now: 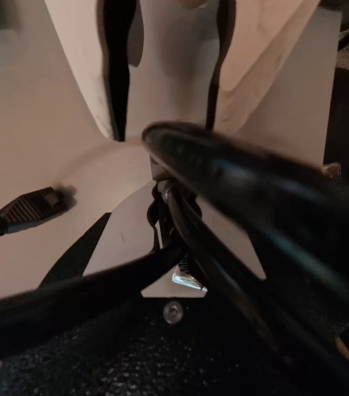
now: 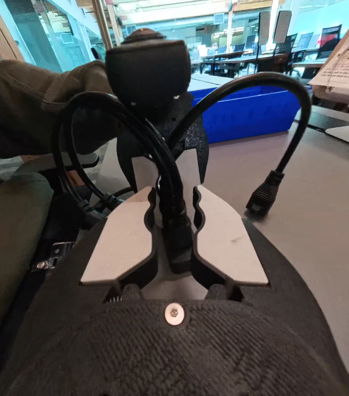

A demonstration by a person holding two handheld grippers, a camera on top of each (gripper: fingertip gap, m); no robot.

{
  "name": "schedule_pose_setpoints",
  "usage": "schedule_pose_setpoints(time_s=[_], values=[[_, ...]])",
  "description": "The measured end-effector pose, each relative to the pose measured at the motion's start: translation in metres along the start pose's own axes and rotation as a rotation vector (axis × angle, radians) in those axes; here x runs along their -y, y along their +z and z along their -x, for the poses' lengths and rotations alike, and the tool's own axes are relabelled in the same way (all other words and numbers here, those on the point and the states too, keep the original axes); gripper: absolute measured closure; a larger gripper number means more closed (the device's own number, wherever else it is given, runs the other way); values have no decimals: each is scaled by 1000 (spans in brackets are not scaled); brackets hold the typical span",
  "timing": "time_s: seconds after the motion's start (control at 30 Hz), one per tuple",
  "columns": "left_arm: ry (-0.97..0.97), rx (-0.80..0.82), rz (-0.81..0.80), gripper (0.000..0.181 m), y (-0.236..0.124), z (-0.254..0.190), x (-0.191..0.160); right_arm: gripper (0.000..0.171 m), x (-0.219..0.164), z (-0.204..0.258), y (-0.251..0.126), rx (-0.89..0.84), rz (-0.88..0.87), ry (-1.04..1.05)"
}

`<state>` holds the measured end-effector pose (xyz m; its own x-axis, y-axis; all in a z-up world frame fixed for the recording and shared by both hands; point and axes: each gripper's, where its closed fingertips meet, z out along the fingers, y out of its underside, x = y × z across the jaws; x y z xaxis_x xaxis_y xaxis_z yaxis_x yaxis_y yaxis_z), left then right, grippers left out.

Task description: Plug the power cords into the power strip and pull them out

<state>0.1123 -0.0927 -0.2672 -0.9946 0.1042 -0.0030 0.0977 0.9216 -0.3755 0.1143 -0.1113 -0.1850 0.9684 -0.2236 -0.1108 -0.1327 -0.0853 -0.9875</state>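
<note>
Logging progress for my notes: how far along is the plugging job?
Nothing looks plugged in; no power strip is in view. In hand: the right claw brackets a black plug, and the left claw pinches the cords. One connector lies loose on the table.

A black power cord is looping upward, its plug standing upright in front of the blue bin. A second black cord is arching over to the bin's right, its ribbed connector resting tip-down on the grey surface nearby.
</note>
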Motion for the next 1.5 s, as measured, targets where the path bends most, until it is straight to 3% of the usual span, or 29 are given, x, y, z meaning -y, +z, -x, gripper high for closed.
schedule_pose_setpoints(time_s=[0.03, 0.2, 0.27, 0.57, 0.73, 0.87, 1.03, 1.27, 1.5], values=[[19, -17, -15, 154, 0, 0, 0, 138, -2, 2, 2, 13, 10, -5], [64, -73, -64, 155, -1, -1, -1, 146, -15, 2, 10, -10, 99, -39], [76, -76, -55, 155, -1, -1, -1, 162, -17, -1, 11, -35, 102, -56], [48, -34, -71, 155, 0, -1, 1, 162, -17, -1, 8, -84, 95, -30], [30, -26, -163, 156, 1, -1, 4, 157, -15, -1, 6, -130, 100, -38], [2, -6, -267, 155, 3, -1, 9, 157, 4, -3, -1, -177, -24, 5], [-17, -7, -338, 154, 3, -1, 11, 162, -19, -6, 4, -218, 106, -14], [-41, 19, -488, 155, 5, 2, 17, 163, -12, -11, 6, -304, 43, 10], [-44, 14, -530, 153, 0, 1, 6, 162, -11, -9, 16, -382, -11, 85]])
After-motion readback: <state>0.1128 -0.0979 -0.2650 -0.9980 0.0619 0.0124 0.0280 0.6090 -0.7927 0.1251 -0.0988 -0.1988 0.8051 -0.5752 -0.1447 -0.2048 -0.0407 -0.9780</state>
